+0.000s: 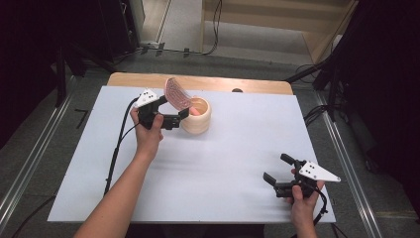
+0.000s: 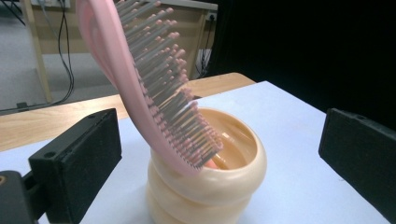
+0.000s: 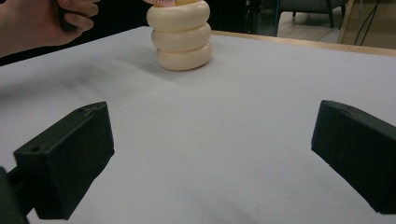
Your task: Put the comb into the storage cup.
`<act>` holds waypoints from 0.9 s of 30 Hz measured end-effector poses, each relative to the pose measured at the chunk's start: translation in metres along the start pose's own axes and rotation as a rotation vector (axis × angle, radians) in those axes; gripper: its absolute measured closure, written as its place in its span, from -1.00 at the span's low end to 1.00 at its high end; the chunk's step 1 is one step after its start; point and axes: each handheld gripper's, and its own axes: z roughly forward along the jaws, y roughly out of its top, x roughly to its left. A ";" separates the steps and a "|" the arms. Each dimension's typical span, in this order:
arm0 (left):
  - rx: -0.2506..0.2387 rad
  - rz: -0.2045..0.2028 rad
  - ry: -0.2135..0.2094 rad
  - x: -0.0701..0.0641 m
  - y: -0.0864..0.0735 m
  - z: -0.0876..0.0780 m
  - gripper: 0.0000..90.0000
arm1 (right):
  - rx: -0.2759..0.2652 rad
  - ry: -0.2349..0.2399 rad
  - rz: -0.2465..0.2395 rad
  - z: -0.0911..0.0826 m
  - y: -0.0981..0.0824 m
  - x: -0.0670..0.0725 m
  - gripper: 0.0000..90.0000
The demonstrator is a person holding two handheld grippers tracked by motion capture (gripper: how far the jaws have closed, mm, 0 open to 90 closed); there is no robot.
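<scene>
High view first, working from the left: our left tool (image 1: 182, 113) sits just beside the cream ribbed holder shaped like stacked rings (image 1: 197, 117), near the far edge of the white worktop (image 1: 208, 168). The pink plastic hairbrush with grey, pink-tipped bristles (image 1: 177, 93) stands handle-down in that holder, its head tilted up and out toward the left tool.

In the left gripper view the jaws stand as wide as they go, one pad on each side of the holder (image 2: 205, 186), with nothing pressed between them. The brush (image 2: 154, 88) leans on the holder's rim and carries its own weight.

We judge the step to be backing the left tool away from a brush just let go. To do that well, we should draw the tool straight back along the line of its jaws, keeping both pads off the brush head and the holder wall, since a nudge could tip the leaning brush out. Keep the jaws wide until we are well apart.

On the right, our right tool (image 1: 278, 177) rests near the front edge, jaws spread and empty; it can wait there.
</scene>
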 end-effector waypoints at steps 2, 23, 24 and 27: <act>-0.002 0.003 -0.003 -0.001 -0.002 -0.003 -1.00 | 0.000 -0.002 -0.004 0.000 0.000 0.000 -1.00; -0.009 0.105 -0.033 -0.016 -0.012 -0.035 -1.00 | 0.002 -0.005 -0.004 0.001 0.000 0.000 -1.00; -0.010 0.109 -0.034 -0.017 -0.013 -0.037 -1.00 | 0.003 -0.005 -0.004 0.001 0.000 0.000 -1.00; -0.009 0.117 -0.036 -0.020 -0.015 -0.041 -1.00 | 0.003 -0.006 -0.004 0.001 0.000 0.000 -1.00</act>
